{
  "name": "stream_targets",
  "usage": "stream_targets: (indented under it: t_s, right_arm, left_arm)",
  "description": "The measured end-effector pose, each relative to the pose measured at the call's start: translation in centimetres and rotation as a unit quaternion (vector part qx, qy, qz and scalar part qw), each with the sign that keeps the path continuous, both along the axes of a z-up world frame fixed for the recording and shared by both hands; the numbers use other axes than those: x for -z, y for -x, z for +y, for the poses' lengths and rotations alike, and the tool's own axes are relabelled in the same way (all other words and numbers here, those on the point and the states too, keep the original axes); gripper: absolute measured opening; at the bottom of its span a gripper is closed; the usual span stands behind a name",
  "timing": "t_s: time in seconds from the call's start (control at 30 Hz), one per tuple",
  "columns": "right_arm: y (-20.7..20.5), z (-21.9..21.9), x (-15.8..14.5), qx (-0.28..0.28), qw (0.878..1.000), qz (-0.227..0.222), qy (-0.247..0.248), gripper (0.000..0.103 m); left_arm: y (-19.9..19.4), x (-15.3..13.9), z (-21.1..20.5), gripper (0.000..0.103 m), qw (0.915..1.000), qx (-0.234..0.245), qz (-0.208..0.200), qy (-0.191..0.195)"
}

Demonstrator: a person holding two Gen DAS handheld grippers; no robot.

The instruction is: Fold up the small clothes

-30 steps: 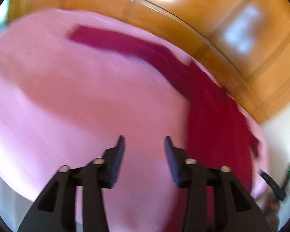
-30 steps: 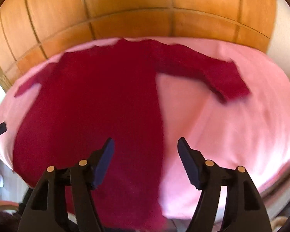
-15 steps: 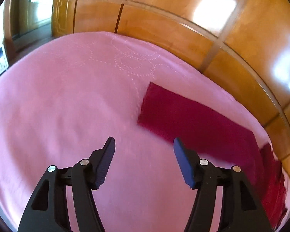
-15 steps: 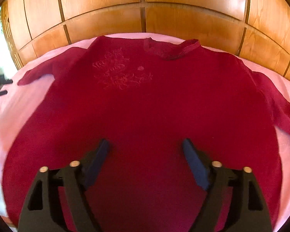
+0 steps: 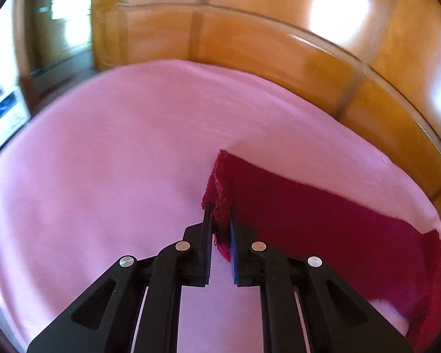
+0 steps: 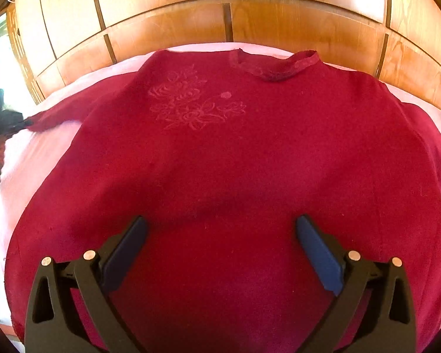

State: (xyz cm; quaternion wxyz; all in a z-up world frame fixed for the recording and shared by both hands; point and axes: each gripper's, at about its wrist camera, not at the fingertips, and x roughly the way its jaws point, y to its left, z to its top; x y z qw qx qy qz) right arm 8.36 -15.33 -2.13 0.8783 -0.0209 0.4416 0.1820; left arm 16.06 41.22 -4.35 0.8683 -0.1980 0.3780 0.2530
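Cuff of dark red knitted sweater [image 5: 220, 206], spread flat on pink bedspread [image 5: 117, 161], now being pinched by closing left gripper [image 5: 219, 235]; half-second earlier nothing was held. Right gripper [image 6: 220, 235] being opened wide above hem, empty. Sleeve fold judged next.

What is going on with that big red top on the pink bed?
A person is getting ready to fold the red top, which lies spread flat on the pink cover. The left gripper is closing on the cuff of the sleeve, with the fabric between its jaws. The right gripper hangs over the lower middle of the top, its jaws opening wide with nothing gripped. No fold has been made yet.
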Motion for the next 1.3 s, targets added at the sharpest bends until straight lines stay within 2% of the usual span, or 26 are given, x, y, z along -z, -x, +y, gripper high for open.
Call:
stream_targets:
  t_s: [0.03, 0.1, 0.17, 0.23, 0.27, 0.33, 0.37, 0.4, 0.47, 0.5, 0.57, 0.63, 0.67, 0.77, 0.8, 0.87, 0.97, 1.03, 1.1, 1.17, 1.2, 1.23, 1.27, 1.3]
  right_arm:
    - [0.0, 0.0, 0.0, 0.000, 1.000, -0.001, 0.001, 0.101]
    - [0.0, 0.2, 0.0, 0.000, 1.000, -0.002, 0.007, 0.101]
    - [0.2, 0.3, 0.1, 0.000, 1.000, -0.004, 0.012, 0.101]
    - [0.2, 0.2, 0.0, 0.000, 1.000, -0.004, 0.011, 0.101]
    - [0.2, 0.2, 0.0, 0.001, 1.000, -0.005, 0.011, 0.101]
    - [0.2, 0.2, 0.0, 0.000, 1.000, -0.005, 0.011, 0.101]
    - [0.2, 0.2, 0.0, 0.001, 1.000, -0.006, 0.010, 0.101]
    - [0.3, 0.1, 0.0, 0.001, 1.000, -0.007, 0.009, 0.101]
    - [0.3, 0.1, 0.0, 0.001, 1.000, -0.008, 0.007, 0.101]
    - [0.2, 0.0, -0.1, 0.001, 1.000, -0.009, 0.007, 0.101]
    - [0.4, 0.0, -0.2, 0.005, 1.000, -0.013, 0.009, 0.101]
    - [0.8, -0.4, -0.8, 0.021, 0.999, -0.021, 0.010, 0.100]
    - [1.2, -0.9, -1.1, 0.034, 0.999, -0.027, 0.007, 0.096]
    - [2.0, -4.4, -2.9, 0.090, 0.995, -0.046, 0.002, 0.078]
    - [2.4, -6.9, -3.8, 0.126, 0.990, -0.058, -0.004, 0.077]
    - [3.1, -10.9, -5.0, 0.185, 0.980, -0.076, -0.003, 0.075]
    - [3.4, -18.4, -5.6, 0.274, 0.957, -0.088, 0.043, 0.071]
    - [2.7, -22.4, -4.9, 0.312, 0.945, -0.071, 0.068, 0.067]
    - [1.8, -25.1, -3.7, 0.327, 0.939, -0.054, 0.094, 0.068]
    - [0.6, -27.1, -2.0, 0.330, 0.936, -0.032, 0.119, 0.067]
    - [0.3, -28.1, -1.2, 0.327, 0.938, -0.021, 0.116, 0.064]
    - [0.0, -28.8, -0.8, 0.325, 0.940, -0.013, 0.107, 0.051]
    - [-0.3, -29.4, -0.6, 0.326, 0.940, -0.010, 0.103, 0.029]
    - [-0.5, -29.9, -1.1, 0.327, 0.939, -0.014, 0.106, 0.020]
  left_arm:
    - [1.1, 0.0, 0.7, 0.008, 1.0000, -0.008, 0.001, 0.001]
    - [2.7, 0.9, 1.7, 0.008, 0.9995, -0.016, 0.026, -0.008]
    - [3.3, 2.5, 1.7, 0.008, 0.9982, -0.013, 0.058, -0.011]
    - [3.5, 2.8, 1.3, 0.009, 0.9976, -0.015, 0.063, -0.023]
    - [3.6, 2.6, 1.2, 0.011, 0.9973, -0.023, 0.064, -0.028]
    - [3.6, 1.9, 1.1, 0.019, 0.9966, -0.046, 0.067, -0.016]
    - [3.8, 1.4, 0.8, 0.024, 0.9966, -0.053, 0.063, -0.007]
    - [4.1, 0.2, -0.4, 0.033, 0.9977, -0.054, 0.041, -0.008]
    - [4.8, -1.7, -3.4, 0.046, 0.9989, -0.031, 0.006, -0.036]
    - [5.0, -2.7, -6.0, 0.046, 0.9988, 0.000, -0.013, -0.047]
    - [5.4, -3.9, -10.5, 0.046, 0.9965, 0.060, -0.044, -0.039]
    - [6.2, -4.6, -16.2, 0.047, 0.9890, 0.129, -0.071, -0.017]
    - [6.4, -4.7, -18.7, 0.048, 0.9847, 0.157, -0.076, -0.003]
    - [6.7, -4.4, -26.6, 0.048, 0.9631, 0.250, -0.088, 0.049]
    - [6.8, -4.1, -29.7, 0.048, 0.9532, 0.285, -0.087, 0.053]
    - [6.9, -3.3, -33.7, 0.048, 0.9402, 0.330, -0.074, 0.042]
    - [6.7, -1.2, -38.0, 0.048, 0.9246, 0.377, -0.050, 0.024]
    - [6.1, 0.5, -39.2, 0.048, 0.9203, 0.390, -0.035, 0.010]
    - [5.5, 2.3, -39.2, 0.051, 0.9204, 0.390, -0.011, 0.018]
    - [5.9, 3.0, -39.0, 0.054, 0.9194, 0.391, -0.029, 0.025]
    - [5.9, 2.9, -38.9, 0.057, 0.9178, 0.395, -0.030, 0.031]
    - [6.0, 3.1, -38.9, 0.059, 0.9168, 0.397, -0.028, 0.030]
    - [5.8, 3.3, -39.8, 0.062, 0.9159, 0.400, -0.027, 0.027]
    - [5.6, 3.4, -39.9, 0.064, 0.9147, 0.403, -0.025, 0.022]
